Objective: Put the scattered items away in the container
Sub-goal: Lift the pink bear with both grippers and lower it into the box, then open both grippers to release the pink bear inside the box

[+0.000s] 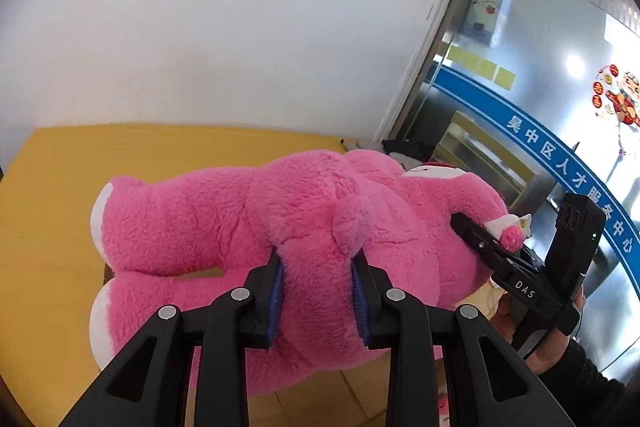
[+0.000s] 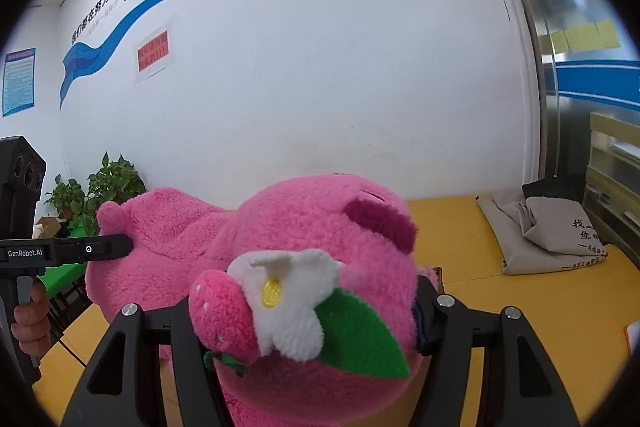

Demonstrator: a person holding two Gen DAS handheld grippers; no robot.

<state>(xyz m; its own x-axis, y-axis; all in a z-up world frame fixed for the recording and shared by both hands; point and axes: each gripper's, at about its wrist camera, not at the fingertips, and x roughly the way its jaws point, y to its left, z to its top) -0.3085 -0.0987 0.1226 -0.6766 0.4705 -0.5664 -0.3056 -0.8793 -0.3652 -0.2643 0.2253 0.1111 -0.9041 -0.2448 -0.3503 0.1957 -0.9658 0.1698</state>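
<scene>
Both grippers — left gripper [image 1: 318, 285] (rump), right gripper [image 2: 304, 323] — clamp pink bear [image 1: 280, 219].

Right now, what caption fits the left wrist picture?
Left hand-held gripper squeezing a pink bear above a yellow table.

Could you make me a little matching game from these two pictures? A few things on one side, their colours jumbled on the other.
Things:
1. plush bear
2. mat
3. leaf on the bear's head
4. flower beside that leaf

Colours:
A. green
B. white with a yellow centre
C. pink
D. yellow-orange

Pairs: 1-C, 2-D, 3-A, 4-B
</scene>
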